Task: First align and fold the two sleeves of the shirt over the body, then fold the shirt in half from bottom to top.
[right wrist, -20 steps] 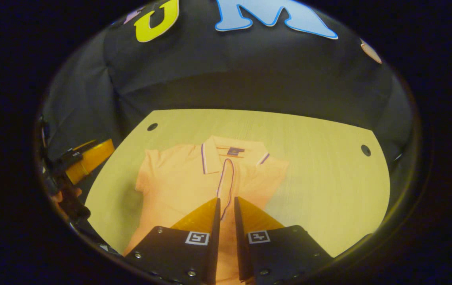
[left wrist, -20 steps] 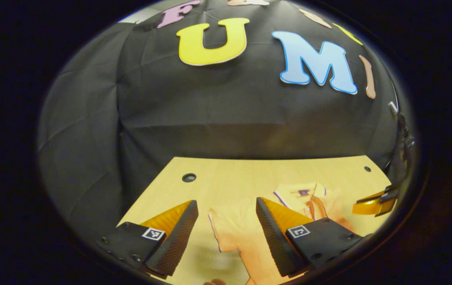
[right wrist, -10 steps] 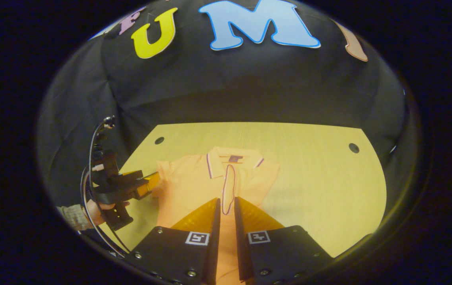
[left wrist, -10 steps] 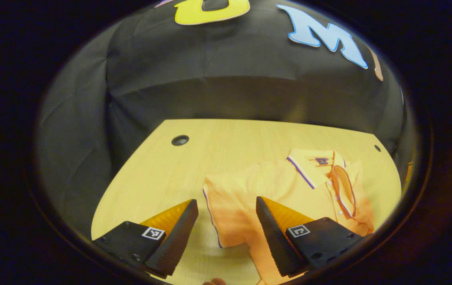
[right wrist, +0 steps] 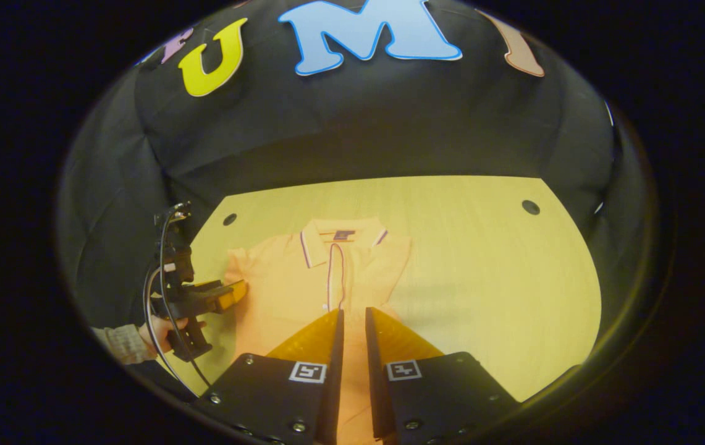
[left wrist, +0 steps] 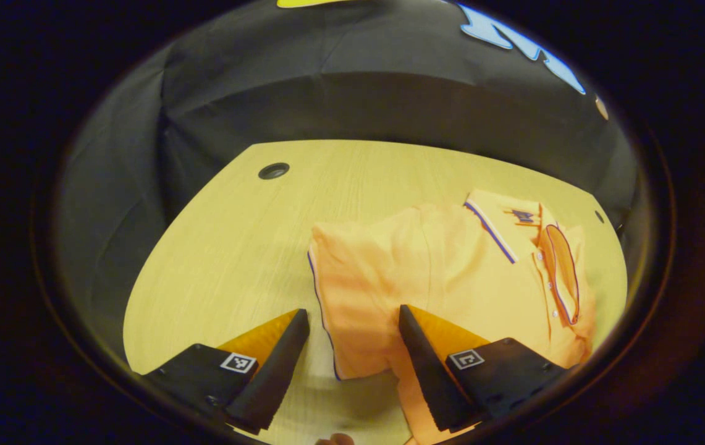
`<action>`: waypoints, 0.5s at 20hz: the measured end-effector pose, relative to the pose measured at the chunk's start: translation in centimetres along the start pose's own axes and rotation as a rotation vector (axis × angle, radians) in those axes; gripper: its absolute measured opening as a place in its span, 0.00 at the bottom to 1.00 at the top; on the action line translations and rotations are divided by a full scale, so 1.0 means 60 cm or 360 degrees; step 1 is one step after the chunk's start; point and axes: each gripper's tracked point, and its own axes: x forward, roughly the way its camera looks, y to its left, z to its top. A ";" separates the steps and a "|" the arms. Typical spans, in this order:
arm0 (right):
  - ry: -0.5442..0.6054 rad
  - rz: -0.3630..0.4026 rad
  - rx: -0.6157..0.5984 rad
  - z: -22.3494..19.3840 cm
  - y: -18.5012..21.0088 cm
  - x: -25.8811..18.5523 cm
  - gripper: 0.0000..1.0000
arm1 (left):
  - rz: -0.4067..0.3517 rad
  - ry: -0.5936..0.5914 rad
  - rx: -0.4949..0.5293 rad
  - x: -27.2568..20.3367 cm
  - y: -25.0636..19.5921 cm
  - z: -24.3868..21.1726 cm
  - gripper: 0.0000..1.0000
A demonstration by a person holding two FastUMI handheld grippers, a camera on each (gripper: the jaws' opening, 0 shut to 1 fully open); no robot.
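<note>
An orange polo shirt (left wrist: pixel 451 266) lies flat on the wooden table (left wrist: pixel 235 235), collar (left wrist: pixel 500 222) toward the far wall. My left gripper (left wrist: pixel 352 314) is open just above the shirt's left sleeve (left wrist: pixel 352 278); the sleeve's hem lies between its two fingers. In the right gripper view the shirt (right wrist: pixel 290 284) lies ahead, and its right edge runs straight. My right gripper (right wrist: pixel 352 314) is shut over the lower body of the shirt, with a thin strip of cloth showing through the slit. The left gripper (right wrist: pixel 232 293), held by a hand (right wrist: pixel 160 324), sits at the left sleeve.
Bare tabletop (right wrist: pixel 482 259) stretches to the right of the shirt. Round holes (right wrist: pixel 530 207) (left wrist: pixel 274 170) mark the table's far corners. Black cloth walls close in the back and sides.
The left gripper has tipped down and come closer to the left sleeve, staying open. The right gripper has stayed shut and drawn back a little from the collar.
</note>
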 end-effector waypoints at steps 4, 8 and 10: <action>0.0010 0.0000 0.0025 -0.002 -0.001 0.002 0.21 | 0.0026 0.0004 -0.0008 0.002 -0.002 0.001 0.98; 0.0032 0.0006 0.0033 -0.008 0.000 0.006 0.21 | 0.0005 -0.0003 0.0004 0.005 -0.013 0.004 0.88; 0.0038 0.0003 0.0026 -0.012 -0.001 0.004 0.21 | -0.0001 -0.0021 0.0001 0.008 -0.020 0.009 0.53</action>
